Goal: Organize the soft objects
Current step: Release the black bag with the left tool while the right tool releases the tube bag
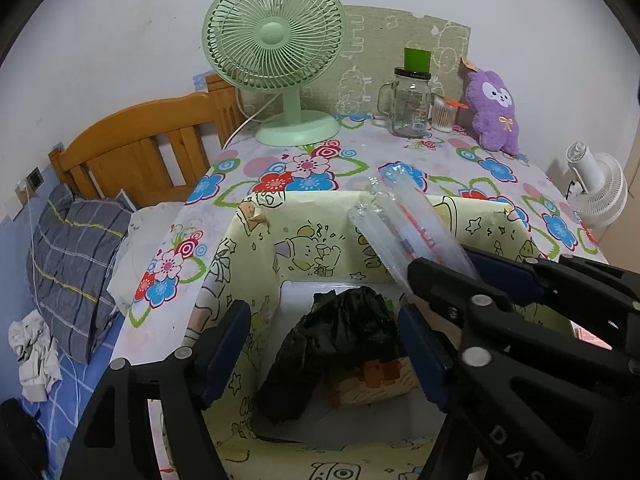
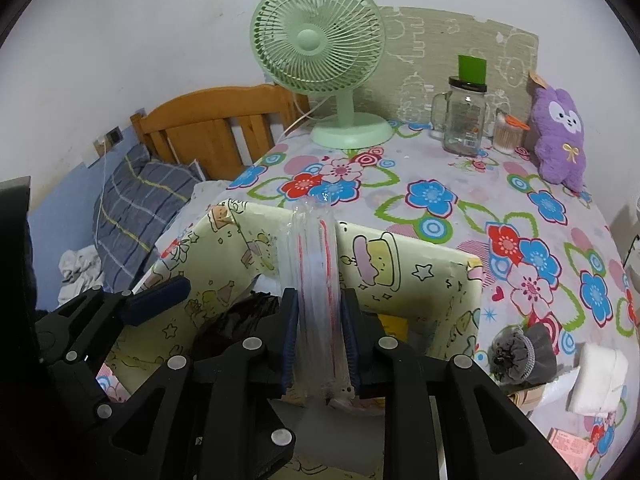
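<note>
Your left wrist camera looks forward and down along its fingers, close above the open storage box (image 1: pixel 256 240) at the near edge of the table (image 1: pixel 360 160). Your right wrist camera looks the same way from a little further right, also close to this box (image 2: pixel 420 276). Both views share the box, the flowered table, the green fan (image 1: pixel 276 56) (image 2: pixel 320 52) and the purple plush toy (image 1: pixel 496 108) (image 2: pixel 560 132) at the far side.

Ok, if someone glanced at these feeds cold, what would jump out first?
Probably the mint-green fan standing at the back of the flowered tablecloth, with the purple plush toy against the wall to its right. Up close, the right tool grips a rolled clear plastic bag above the cartoon-print box, where a black bag already lies.
</note>
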Motion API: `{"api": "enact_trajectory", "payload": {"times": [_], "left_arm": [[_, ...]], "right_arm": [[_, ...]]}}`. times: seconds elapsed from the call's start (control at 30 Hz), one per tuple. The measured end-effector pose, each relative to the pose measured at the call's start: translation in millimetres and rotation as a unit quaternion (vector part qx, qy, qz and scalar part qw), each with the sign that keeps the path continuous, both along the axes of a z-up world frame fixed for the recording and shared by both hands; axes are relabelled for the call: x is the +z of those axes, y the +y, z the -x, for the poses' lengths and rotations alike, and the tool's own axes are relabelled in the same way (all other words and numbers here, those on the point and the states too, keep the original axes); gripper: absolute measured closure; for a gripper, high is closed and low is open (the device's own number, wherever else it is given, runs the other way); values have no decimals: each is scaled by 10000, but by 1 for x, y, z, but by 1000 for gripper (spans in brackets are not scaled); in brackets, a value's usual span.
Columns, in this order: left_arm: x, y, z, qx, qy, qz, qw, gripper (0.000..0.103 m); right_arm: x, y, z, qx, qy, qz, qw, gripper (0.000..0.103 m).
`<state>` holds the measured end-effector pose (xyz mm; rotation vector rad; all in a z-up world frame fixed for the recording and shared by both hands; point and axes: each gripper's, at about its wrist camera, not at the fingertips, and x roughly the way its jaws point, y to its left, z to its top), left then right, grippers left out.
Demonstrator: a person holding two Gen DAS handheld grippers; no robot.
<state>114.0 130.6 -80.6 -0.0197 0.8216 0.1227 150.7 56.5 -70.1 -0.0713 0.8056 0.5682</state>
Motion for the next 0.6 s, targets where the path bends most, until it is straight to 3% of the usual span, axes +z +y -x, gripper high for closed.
{"api": "enact_trajectory", "payload": {"times": [0.13, 0.33, 0.6], "left_arm": [[2, 0, 2, -18, -15, 42, 10000, 22], [5, -4, 4, -23, -73, 20, 10000, 19], [13, -14, 8, -84, -296, -93, 9995, 16]], "right_arm": [[0, -1, -3, -16, 69, -17, 10000, 41], [3, -5, -2, -105, 31, -28, 9999, 28], [12, -18, 2, -287, -102, -39, 9995, 20]]}}
